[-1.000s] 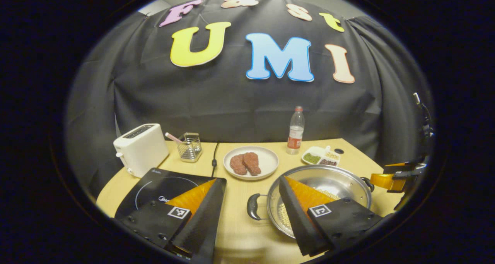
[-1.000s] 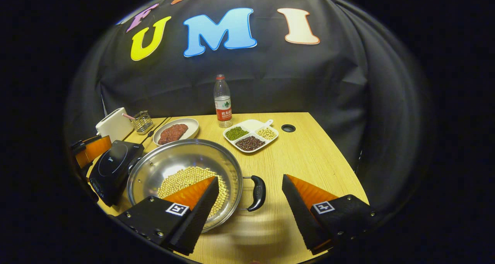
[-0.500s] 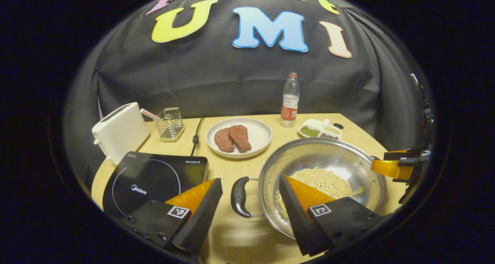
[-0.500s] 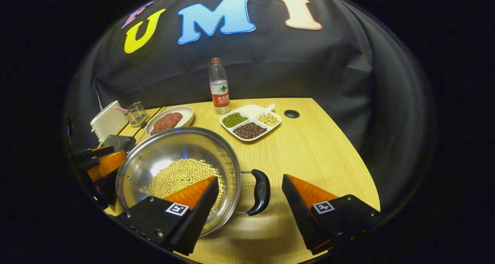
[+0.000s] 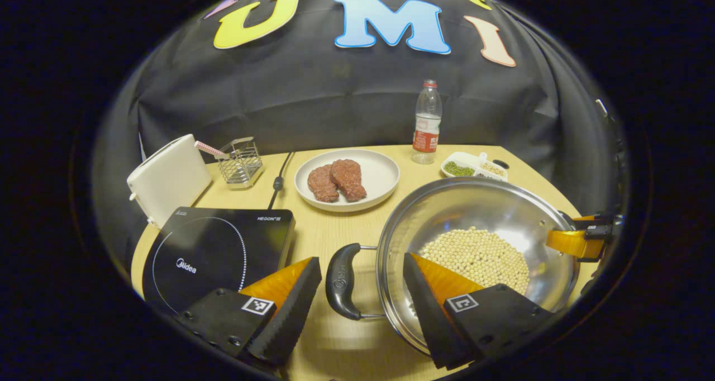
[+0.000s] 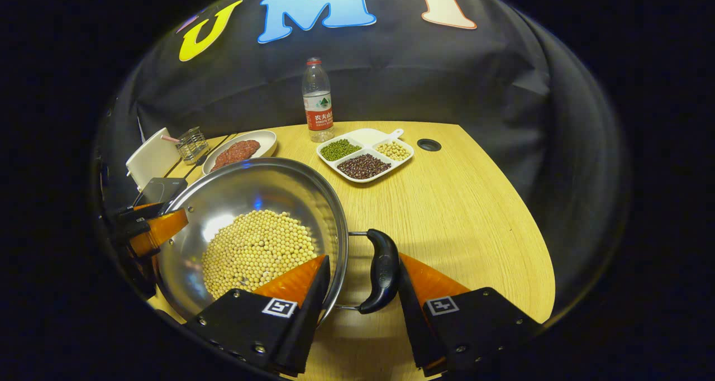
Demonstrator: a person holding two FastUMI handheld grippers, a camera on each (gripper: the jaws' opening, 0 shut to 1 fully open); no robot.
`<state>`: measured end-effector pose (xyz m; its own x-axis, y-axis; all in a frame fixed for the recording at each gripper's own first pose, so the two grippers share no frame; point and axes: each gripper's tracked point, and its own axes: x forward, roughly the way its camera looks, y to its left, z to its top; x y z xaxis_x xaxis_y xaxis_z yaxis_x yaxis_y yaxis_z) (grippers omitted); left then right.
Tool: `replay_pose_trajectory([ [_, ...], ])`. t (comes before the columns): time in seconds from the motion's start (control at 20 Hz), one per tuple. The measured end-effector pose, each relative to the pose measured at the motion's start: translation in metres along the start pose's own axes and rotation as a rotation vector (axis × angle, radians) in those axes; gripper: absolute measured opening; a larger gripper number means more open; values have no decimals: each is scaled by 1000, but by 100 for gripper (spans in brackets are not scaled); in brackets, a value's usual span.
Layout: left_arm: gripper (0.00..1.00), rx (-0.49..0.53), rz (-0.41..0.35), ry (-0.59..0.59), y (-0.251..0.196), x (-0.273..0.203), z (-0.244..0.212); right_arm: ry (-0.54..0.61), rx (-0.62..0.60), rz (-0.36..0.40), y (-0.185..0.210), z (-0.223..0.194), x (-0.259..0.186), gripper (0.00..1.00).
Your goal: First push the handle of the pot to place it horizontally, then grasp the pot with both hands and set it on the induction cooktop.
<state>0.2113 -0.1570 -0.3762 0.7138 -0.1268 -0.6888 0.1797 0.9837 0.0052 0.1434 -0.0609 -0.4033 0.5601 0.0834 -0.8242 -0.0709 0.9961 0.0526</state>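
The pot (image 5: 480, 247), holding beans (image 5: 477, 255), sits on the table (image 6: 463, 202) right of the cooktop (image 5: 215, 252). In the left gripper view the left gripper (image 5: 362, 289) straddles the pot's left handle (image 5: 341, 281), fingers apart and not touching it. The right gripper view adds the other side: the right gripper (image 6: 362, 283) brackets the right handle (image 6: 382, 269), one finger inside the rim, the other against the handle; whether both press I cannot tell. It also shows the sectioned dish (image 6: 366, 157) clearly. Since a second ago, both grippers have closed in, and the right one's fingers have narrowed.
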Motion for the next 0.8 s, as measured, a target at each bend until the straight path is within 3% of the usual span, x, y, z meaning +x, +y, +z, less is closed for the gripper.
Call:
replay_pose_trajectory([
  [0.05,90,2,-7,12,-1,1,-2,-1,6,0,0,0,-1,69],
  [0.1,89,2,0,20,0,1,-4,-1,5,1,0,0,0,63],
  [0.15,79,1,3,21,1,3,-5,-6,3,-1,0,1,0,67],
  [0.2,81,0,13,17,2,3,-5,-3,0,-5,-1,1,0,64],
  [0.45,66,7,32,1,3,0,-3,-9,-30,-19,1,3,-1,57],
  [0.55,68,4,32,12,3,-2,-5,-7,-43,-26,3,4,-5,57],
  [0.6,65,-1,34,12,4,-5,-5,-7,-43,-25,4,6,-8,51],
  [0.65,68,-4,37,5,6,-8,-1,-5,-40,-22,6,6,-13,57],
  [0.8,69,15,38,-25,18,-30,10,-16,-35,-18,17,15,-27,57],
])
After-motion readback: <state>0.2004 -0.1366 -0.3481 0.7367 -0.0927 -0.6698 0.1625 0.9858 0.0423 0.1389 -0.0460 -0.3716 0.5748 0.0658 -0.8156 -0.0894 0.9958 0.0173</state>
